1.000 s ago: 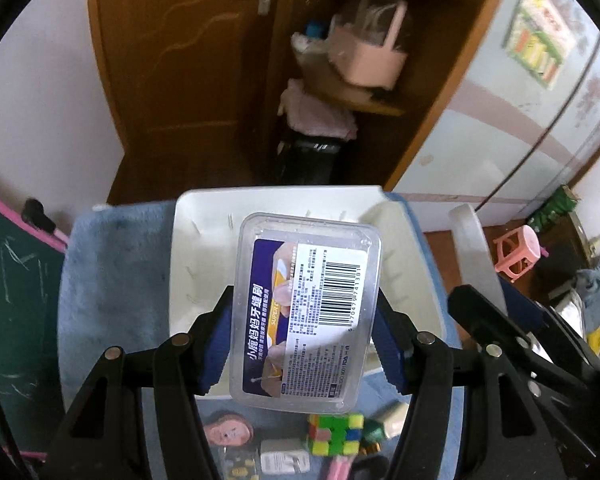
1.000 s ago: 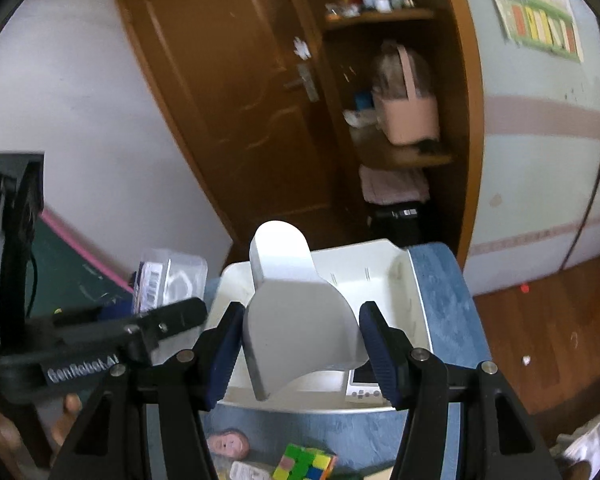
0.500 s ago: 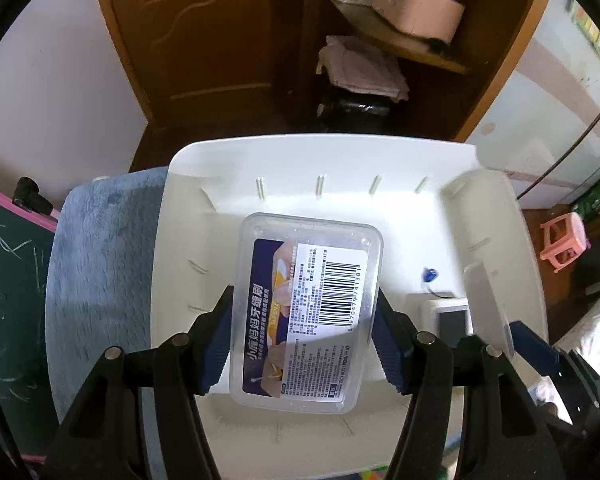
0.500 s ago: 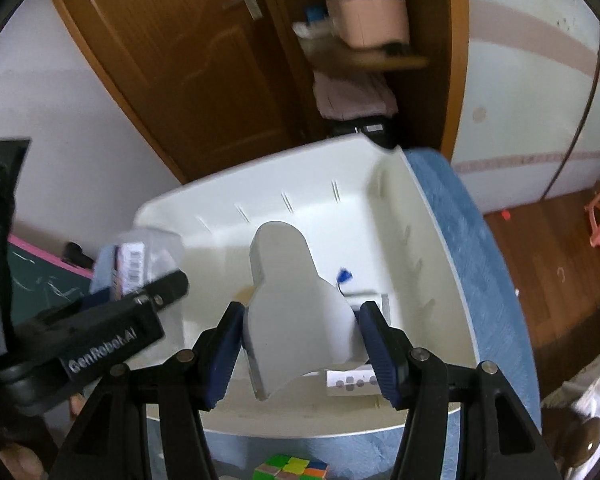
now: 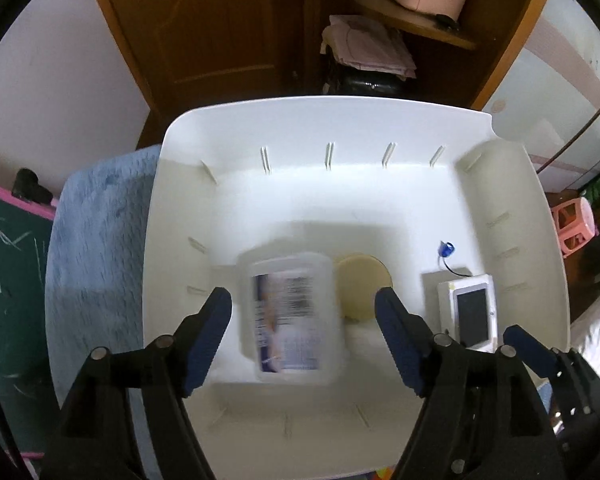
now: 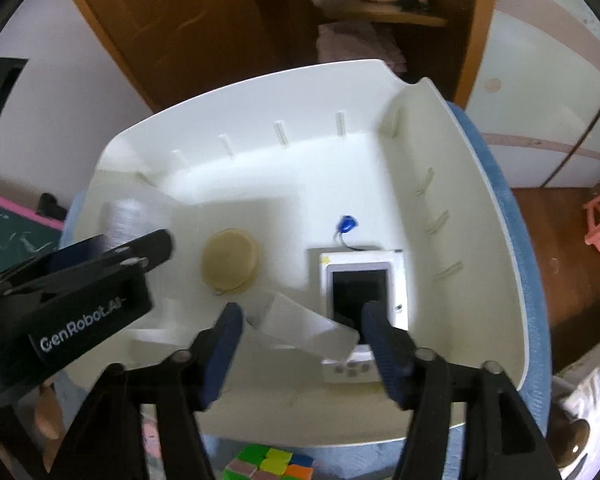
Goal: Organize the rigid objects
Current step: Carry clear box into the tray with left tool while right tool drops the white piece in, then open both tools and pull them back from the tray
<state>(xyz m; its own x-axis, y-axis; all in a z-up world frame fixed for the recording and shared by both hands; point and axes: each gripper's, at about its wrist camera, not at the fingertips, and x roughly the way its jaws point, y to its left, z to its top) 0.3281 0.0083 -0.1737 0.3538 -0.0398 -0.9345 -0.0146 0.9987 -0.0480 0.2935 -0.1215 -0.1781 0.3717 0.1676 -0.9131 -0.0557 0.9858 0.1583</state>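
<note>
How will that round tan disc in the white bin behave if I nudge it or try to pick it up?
The round tan disc lies flat on the white bin's smooth floor, so a nudge should probably slide it, not roll it. It looks low and thin, so fingers may struggle to get under its edge. Its material is unclear; it is likely light.

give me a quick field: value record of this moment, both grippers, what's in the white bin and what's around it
left gripper: jaws opening, pads clear of the clear plastic box with a barcode label, which is blurred between them
right gripper: jaws opening, pads clear of the white curved plastic piece, which is tilted and blurred between them
container: white plastic bin on a blue fuzzy cloth
already in bin: round tan disc; white handheld device with a dark screen; small blue cap
outside bin: multicoloured puzzle cube at the near rim
</note>
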